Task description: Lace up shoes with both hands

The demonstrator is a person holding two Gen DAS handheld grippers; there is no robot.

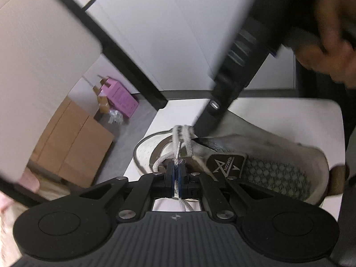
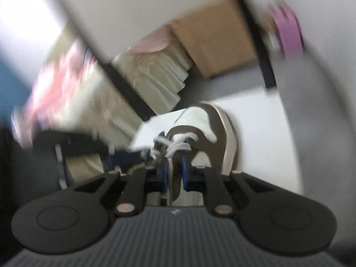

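Observation:
A white and brown sneaker lies on the white table, its opening toward the left wrist camera. White laces cross its front. My left gripper is shut on one lace end, whose clear tip sticks up from the blue pads. The right gripper comes down from the upper right, held by a hand, with its tip at the shoe's lacing edge. In the blurred right wrist view the right gripper has a strip of the shoe's edge between its narrowly parted pads.
Cardboard boxes and a pink box sit on the grey floor beyond the table's left edge. A black frame bar slants across the upper left. A cream pleated stack lies past the table in the right wrist view.

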